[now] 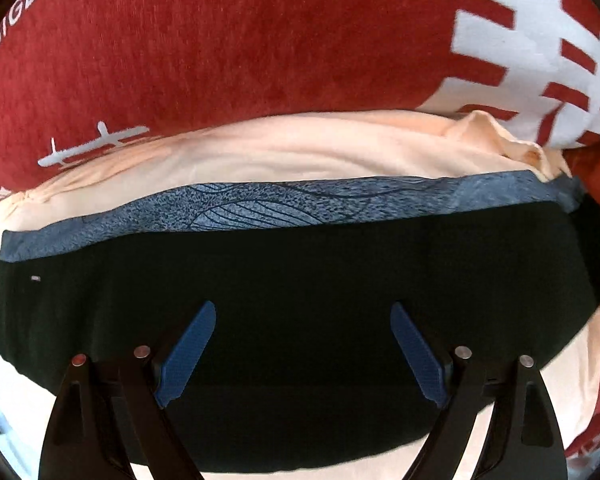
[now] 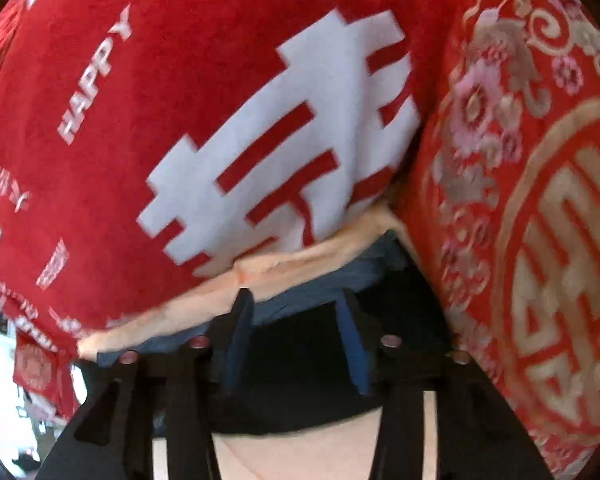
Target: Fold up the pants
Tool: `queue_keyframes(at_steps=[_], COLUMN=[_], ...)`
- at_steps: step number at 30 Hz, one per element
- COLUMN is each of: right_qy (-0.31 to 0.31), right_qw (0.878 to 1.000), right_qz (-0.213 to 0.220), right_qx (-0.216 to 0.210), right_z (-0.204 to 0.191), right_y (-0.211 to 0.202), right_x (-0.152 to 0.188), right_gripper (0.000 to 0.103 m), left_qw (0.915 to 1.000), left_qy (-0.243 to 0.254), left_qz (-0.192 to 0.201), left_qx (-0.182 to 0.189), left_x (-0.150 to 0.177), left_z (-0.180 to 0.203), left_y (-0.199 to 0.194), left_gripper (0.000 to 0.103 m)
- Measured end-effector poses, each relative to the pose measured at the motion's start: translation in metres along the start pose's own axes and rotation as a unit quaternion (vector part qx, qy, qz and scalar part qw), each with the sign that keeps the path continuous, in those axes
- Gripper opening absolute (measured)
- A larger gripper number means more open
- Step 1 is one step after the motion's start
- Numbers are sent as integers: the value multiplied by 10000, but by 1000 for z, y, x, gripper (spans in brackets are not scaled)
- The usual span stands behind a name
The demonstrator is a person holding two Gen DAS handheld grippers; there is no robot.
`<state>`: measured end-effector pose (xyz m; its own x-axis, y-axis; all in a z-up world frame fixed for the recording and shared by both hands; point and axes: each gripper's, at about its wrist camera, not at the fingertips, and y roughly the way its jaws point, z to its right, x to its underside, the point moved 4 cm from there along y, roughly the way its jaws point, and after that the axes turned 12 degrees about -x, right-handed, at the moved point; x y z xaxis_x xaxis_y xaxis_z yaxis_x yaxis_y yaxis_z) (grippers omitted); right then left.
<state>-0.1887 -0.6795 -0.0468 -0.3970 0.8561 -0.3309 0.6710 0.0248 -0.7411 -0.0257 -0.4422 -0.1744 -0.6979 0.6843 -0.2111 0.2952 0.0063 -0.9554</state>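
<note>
The black pants (image 1: 300, 264) lie folded flat on a peach sheet (image 1: 300, 148), their blue-grey patterned waistband (image 1: 284, 204) along the far edge. My left gripper (image 1: 303, 308) hovers above the black fabric, pointing steeply down, jaws wide open with nothing between the blue pads (image 1: 188, 356). In the right wrist view the pants (image 2: 300, 348) fill the lower middle, the waistband (image 2: 364, 272) by the right-hand end. My right gripper (image 2: 296, 296) stands over that end with its fingers apart; no cloth is pinched between the pads (image 2: 356, 344).
A red blanket (image 1: 220, 40) with white lettering and a large white character (image 2: 284, 140) rises just behind the pants. A red and gold embroidered pillow (image 2: 540, 200) presses in close on the right. The peach sheet (image 2: 260, 456) shows in front of the pants.
</note>
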Motion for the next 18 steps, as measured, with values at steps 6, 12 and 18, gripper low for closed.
queue_keyframes(at_steps=[6, 12, 18], right_qy=[921, 785, -36], right_qw=[9911, 9895, 9848], right_qz=[-530, -163, -277], right_qx=[802, 1202, 1713], right_z=[64, 83, 73], right_y=[33, 48, 50], right_x=[61, 40, 23], right_gripper=[52, 10, 13], left_qw=[9998, 9995, 9974], left_qy=[22, -16, 194], left_qz=[-110, 68, -73], left_qx=[-188, -300, -694], left_x=[-2, -8, -18], left_z=[2, 3, 14], left_y=[16, 8, 22], left_gripper=[90, 90, 90])
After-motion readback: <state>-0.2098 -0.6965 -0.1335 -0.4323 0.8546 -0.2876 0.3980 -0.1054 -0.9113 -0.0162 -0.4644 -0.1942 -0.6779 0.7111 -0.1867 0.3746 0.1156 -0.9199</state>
